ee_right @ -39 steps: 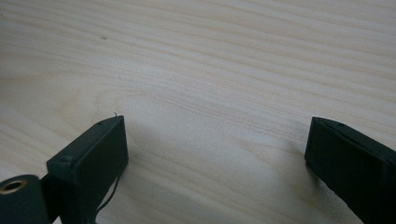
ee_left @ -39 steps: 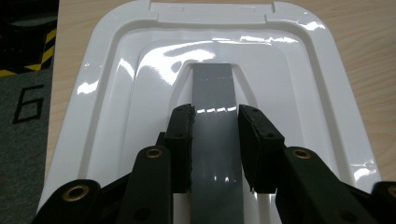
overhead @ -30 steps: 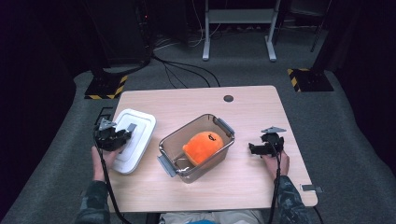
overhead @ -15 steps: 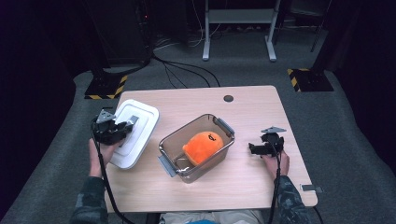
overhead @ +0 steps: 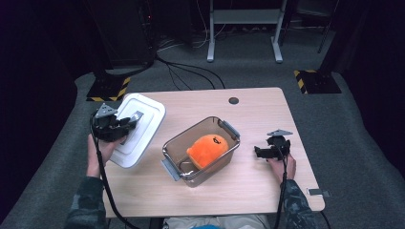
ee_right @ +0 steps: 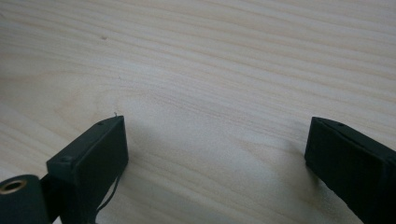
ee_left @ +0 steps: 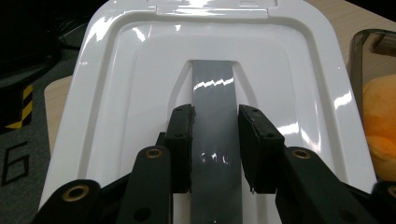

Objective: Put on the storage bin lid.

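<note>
Lid (overhead: pixel 140 128) is up off the counter (overhead: pixel 267 119) now versus a second ago: left gripper (overhead: pixel 128 125) has raised it and tilted it, far edge high, near corner low over the counter's left edge. Right gripper (overhead: pixel 260 152) hasn't shifted.

Left fingers (ee_left: pixel 180 140) are clamped on the lid's grey centre handle (ee_left: pixel 215 93), one pad each side, white rim all round them. Lid overhangs the left counter edge, with grey floor (overhead: pixel 57 186) beneath.

Clear container (overhead: pixel 200 150) sits mid-counter, open top, orange plush toy (overhead: pixel 207 149) inside, grey latches at both ends. Lid and container are apart, with bare wood between them.

Right fingers (ee_right: pixel 88 158) stand wide, nothing between, low over bare wood near the right edge. Free counter also lies behind the container, up to the cable hole (overhead: pixel 233 100).
</note>
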`<control>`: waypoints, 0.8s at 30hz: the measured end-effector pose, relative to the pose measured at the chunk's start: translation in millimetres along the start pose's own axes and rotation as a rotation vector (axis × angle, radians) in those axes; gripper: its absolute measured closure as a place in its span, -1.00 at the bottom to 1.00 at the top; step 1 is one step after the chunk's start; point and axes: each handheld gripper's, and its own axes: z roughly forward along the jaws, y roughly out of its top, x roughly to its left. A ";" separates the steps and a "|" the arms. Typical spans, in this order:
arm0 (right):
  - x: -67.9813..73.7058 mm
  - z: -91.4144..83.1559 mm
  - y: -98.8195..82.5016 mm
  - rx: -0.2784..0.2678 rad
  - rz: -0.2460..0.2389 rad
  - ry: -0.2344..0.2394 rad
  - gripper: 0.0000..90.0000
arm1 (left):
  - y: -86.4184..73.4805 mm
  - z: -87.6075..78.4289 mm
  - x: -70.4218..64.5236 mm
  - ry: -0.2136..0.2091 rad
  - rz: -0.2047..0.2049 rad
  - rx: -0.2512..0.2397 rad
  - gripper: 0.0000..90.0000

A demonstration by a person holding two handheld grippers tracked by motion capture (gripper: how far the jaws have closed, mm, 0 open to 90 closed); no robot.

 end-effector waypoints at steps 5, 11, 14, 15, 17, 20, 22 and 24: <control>0.0 0.0 0.0 0.000 0.000 0.000 -0.88 | 9.5 -1.5 -5.6 -0.012 0.014 0.005 0.47; 0.0 0.0 0.0 0.000 0.000 0.000 -0.88 | 20.6 0.9 -14.5 -0.025 0.030 -0.001 0.47; 0.0 0.0 0.0 0.000 0.000 0.000 -0.88 | 24.9 1.5 -18.2 -0.036 0.039 0.000 0.47; 0.0 0.0 0.0 0.000 0.000 0.000 -0.88 | 26.2 1.8 -19.3 -0.041 0.042 -0.001 0.47; 0.0 0.0 0.0 0.000 0.000 0.000 -0.88 | 28.3 2.6 -21.8 -0.046 0.043 -0.004 0.47; 0.0 0.0 0.0 0.000 0.000 0.000 -0.88 | 31.3 4.1 -25.2 -0.059 0.051 0.001 0.47; 0.0 0.0 0.0 0.000 0.000 0.000 -0.88 | 33.4 5.2 -28.3 -0.065 0.054 0.000 0.47; 0.0 0.0 0.0 0.000 0.000 0.000 -0.88 | 36.8 6.4 -32.6 -0.074 0.062 -0.001 0.47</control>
